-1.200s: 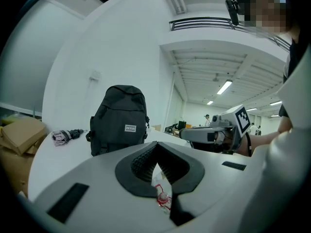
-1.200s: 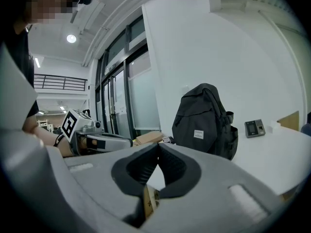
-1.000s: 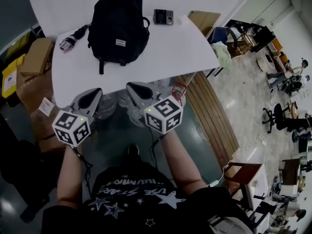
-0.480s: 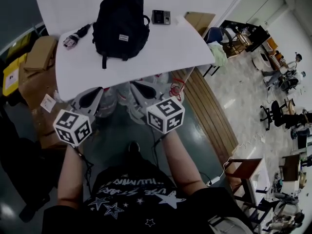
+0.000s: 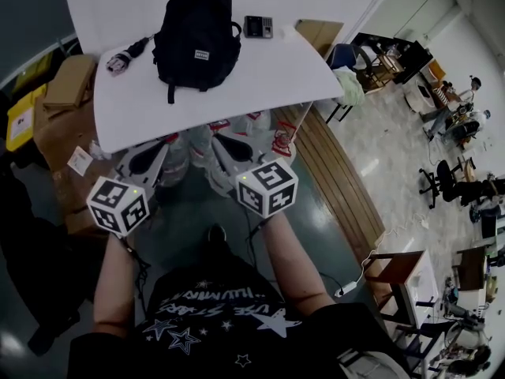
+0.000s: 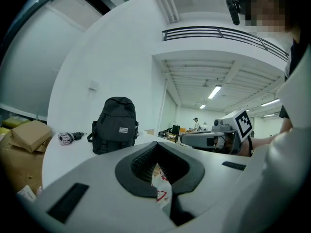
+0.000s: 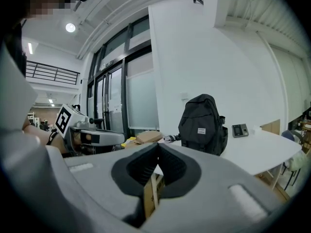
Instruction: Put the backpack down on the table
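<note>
Backpack (image 5: pixel 197 30) on table (image 5: pixel 268 73), well beyond left hand-held gripper (image 5: pixel 164 144) and right hand-held gripper (image 5: pixel 220 141)

Left tool (image 5: pixel 158 150) and right tool (image 5: pixel 221 150) are held side by side, nearly level, jaws closed, empty. Left forearm (image 5: pixel 110 283) and right forearm (image 5: pixel 290 259) are stretched forward.

Wearing a black short-sleeved T-shirt (image 5: pixel 213 310) printed with pale stars and lettering, and displaying a grey left gripper (image 5: pixel 163 144) and right gripper (image 5: pixel 215 142), each carrying a white cube (image 5: pixel 267 188) with black square markers and trailing a dark cable (image 5: pixel 251 235).
</note>
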A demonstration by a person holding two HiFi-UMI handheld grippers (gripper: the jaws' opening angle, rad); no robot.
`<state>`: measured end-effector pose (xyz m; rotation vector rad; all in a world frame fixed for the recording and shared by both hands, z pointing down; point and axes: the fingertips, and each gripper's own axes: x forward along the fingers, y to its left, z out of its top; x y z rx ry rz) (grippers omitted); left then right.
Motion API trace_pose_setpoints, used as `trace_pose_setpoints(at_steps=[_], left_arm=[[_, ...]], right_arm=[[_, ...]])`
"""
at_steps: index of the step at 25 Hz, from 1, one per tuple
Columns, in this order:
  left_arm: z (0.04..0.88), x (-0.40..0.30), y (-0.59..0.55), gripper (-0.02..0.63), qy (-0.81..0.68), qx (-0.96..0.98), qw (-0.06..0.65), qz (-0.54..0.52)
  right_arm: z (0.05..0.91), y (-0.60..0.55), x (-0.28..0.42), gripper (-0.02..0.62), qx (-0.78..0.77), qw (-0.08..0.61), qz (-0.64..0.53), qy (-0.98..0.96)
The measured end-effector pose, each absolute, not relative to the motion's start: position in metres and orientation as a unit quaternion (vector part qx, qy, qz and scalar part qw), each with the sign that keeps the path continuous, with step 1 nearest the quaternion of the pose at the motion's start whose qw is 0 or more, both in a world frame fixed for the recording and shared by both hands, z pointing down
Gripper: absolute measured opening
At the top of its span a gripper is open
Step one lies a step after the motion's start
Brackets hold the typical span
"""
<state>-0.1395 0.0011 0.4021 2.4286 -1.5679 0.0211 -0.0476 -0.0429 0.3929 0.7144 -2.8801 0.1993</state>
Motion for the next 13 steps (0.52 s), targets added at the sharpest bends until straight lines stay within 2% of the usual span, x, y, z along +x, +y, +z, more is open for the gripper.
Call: trace_pose_setpoints(at_steps=[13], left_arm=[[0.408,-0.132,0.037,0.008,-0.536,0.834,0.128,0.007]], right_arm=[[0.399,-0.005,-0.042,0.000,0.239,0.103,0.054,-0.964]])
